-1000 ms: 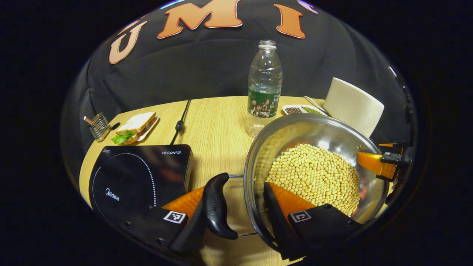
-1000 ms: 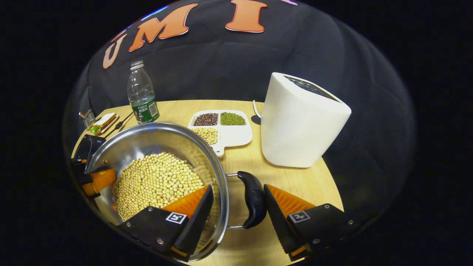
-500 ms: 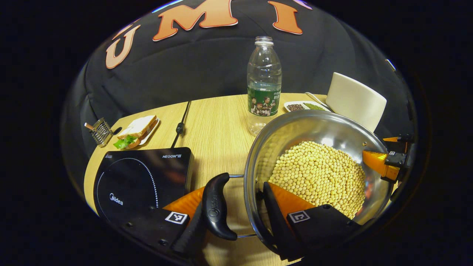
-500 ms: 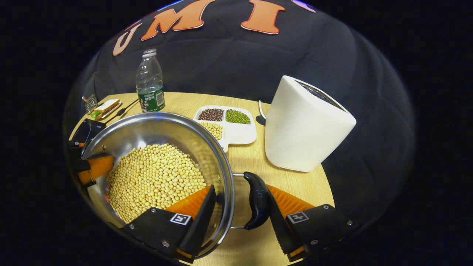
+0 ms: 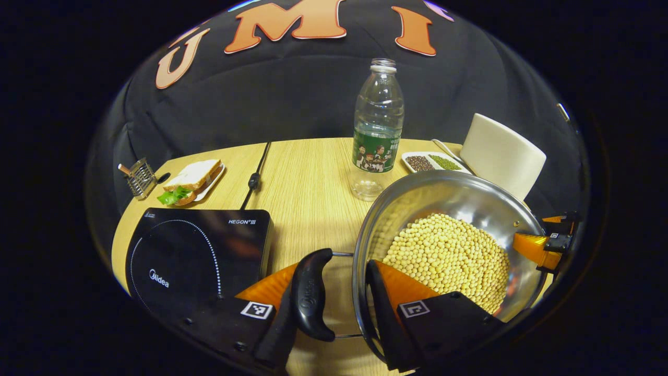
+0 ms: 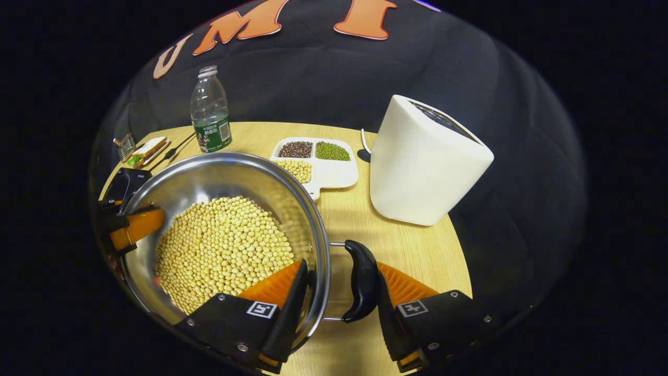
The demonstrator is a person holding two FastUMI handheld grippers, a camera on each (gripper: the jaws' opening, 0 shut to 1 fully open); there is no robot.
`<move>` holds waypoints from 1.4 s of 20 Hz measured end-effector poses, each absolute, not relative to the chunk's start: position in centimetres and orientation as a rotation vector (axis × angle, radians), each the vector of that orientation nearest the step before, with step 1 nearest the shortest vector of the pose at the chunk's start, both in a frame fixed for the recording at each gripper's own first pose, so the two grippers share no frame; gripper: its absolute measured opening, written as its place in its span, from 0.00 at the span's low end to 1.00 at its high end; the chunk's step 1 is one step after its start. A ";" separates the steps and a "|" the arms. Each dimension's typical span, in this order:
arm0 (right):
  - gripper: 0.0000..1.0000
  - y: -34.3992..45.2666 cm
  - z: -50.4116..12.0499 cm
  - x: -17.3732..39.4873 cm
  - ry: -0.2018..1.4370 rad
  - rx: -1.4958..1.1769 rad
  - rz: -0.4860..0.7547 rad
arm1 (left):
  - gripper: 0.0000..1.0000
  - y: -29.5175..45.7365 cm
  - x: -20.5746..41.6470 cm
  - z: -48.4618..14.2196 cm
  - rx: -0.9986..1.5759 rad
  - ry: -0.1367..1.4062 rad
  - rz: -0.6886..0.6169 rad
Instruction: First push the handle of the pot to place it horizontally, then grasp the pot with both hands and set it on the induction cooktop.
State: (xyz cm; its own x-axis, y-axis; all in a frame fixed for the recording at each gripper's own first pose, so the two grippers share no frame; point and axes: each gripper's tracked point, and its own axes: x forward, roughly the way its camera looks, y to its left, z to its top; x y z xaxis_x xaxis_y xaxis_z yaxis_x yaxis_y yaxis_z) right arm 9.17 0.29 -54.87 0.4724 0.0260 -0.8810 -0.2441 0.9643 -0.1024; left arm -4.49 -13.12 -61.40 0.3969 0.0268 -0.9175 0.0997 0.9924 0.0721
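A light wood-grain counter [image 5: 308, 183] stands before the booth's black cloth wall. In the left gripper view the left gripper [image 5: 334, 308] has its jaws closed on one side of the pot [image 5: 417, 196]: one finger lies against the outside of the black side handle [image 5: 309, 295], the other inside the steel wall, pinching handle and rim together. In the right gripper view the right gripper [image 6: 342, 295] grips the opposite side handle [image 6: 360, 279] and rim the same way, one finger inside the pot, one outside the handle. The pot holds a heap of soybeans [image 5: 449, 256] and sits to the right of the induction cooktop [image 5: 193, 250], not on it; whether its base touches the counter cannot be told. Farther out stand a clear plastic bottle [image 5: 377, 130], a divided white tray [image 6: 318, 167] with dark, green and pale beans in its compartments, a white tapered container [image 6: 425, 159], a sandwich on a plate [image 5: 190, 180], a small wire rack [image 5: 140, 177] and a black cable [image 5: 255, 175].
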 end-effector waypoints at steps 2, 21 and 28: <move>0.68 0.5 -54.4 8.8 1.066 -0.205 0.156 | 0.74 -13.0 -4.2 -60.7 0.127 1.143 -0.043; 0.66 6.9 -43.3 5.9 0.914 -0.176 0.152 | 0.73 -6.4 -2.0 -50.0 0.102 1.003 -0.033; 0.66 12.5 -40.6 5.2 0.888 -0.165 0.195 | 0.76 -1.2 -2.1 -45.9 0.122 0.957 0.009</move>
